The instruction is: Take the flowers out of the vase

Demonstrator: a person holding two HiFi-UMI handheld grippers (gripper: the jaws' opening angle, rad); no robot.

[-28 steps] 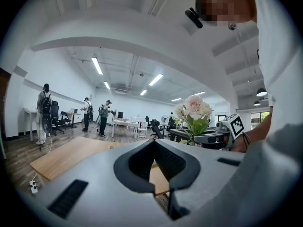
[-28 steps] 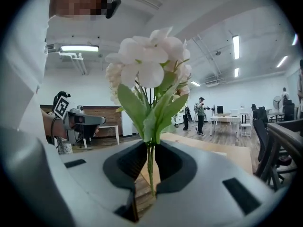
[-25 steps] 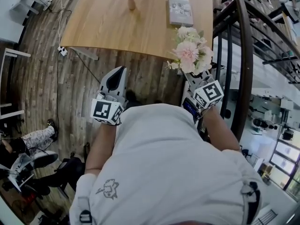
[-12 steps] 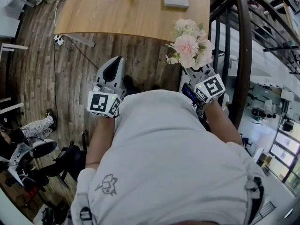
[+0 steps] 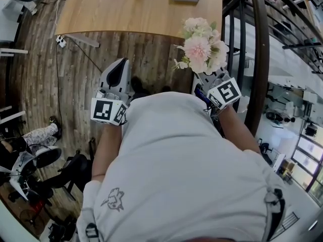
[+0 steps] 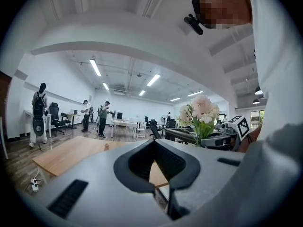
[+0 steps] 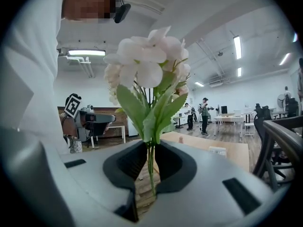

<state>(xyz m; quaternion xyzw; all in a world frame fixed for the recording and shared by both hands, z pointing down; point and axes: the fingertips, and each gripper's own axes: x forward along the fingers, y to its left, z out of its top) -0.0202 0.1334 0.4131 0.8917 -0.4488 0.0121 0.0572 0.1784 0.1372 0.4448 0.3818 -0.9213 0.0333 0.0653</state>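
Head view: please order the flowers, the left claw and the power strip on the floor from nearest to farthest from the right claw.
1. flowers, stems gripped in the right claw itself.
2. left claw, alongside it at picture left.
3. power strip, farthest, at the upper left beyond the left claw.

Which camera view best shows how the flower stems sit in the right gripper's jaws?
The right gripper view: the flower stems run upright between the jaws of the right gripper, pinched there. The head view shows only the blooms covering that grip. The left gripper view shows the blooms small and far off.
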